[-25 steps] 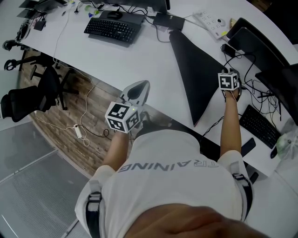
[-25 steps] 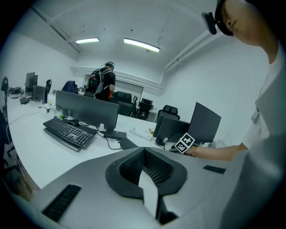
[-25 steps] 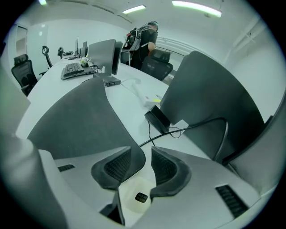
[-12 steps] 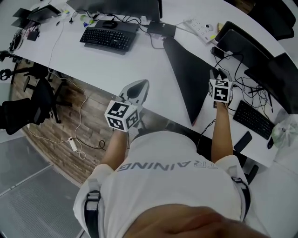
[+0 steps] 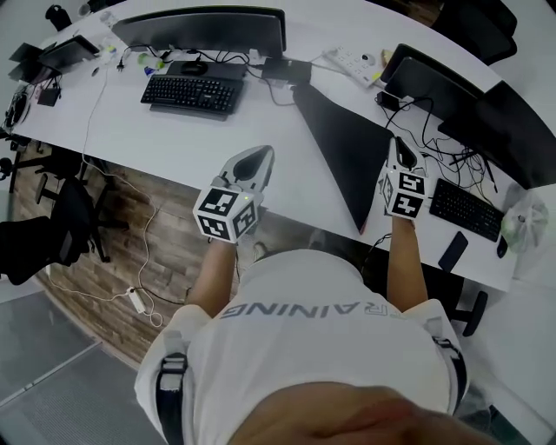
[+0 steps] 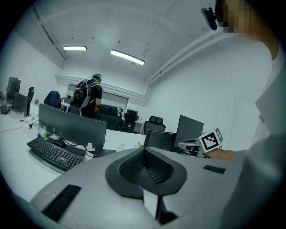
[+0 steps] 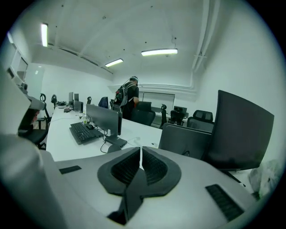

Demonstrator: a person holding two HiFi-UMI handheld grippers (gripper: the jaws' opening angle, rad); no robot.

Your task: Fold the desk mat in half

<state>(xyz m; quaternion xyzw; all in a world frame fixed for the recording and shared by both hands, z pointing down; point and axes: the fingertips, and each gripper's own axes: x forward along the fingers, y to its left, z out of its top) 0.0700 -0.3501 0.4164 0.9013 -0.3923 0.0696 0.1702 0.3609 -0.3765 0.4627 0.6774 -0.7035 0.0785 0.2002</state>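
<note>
Left tongs (image 6: 144,150) pressed together, empty; keyboard (image 6: 52,153) and monitor (image 6: 71,126) on the white desk (image 6: 17,172)

We see a long white desk (image 5: 156,130) running across the head view. Near its middle lies the black desk mat (image 5: 343,143), its narrow tip pointing toward six o'clock. At ten o'clock from the mat sits a black keyboard (image 5: 189,92), with a mouse (image 5: 193,67) and a monitor (image 5: 208,26) just beyond. A white power strip (image 5: 350,59) lies at twelve o'clock. At four o'clock we find a second keyboard (image 5: 465,209) and a dark phone (image 5: 453,251). Tangled cables (image 5: 439,139) lie at three o'clock.
</note>
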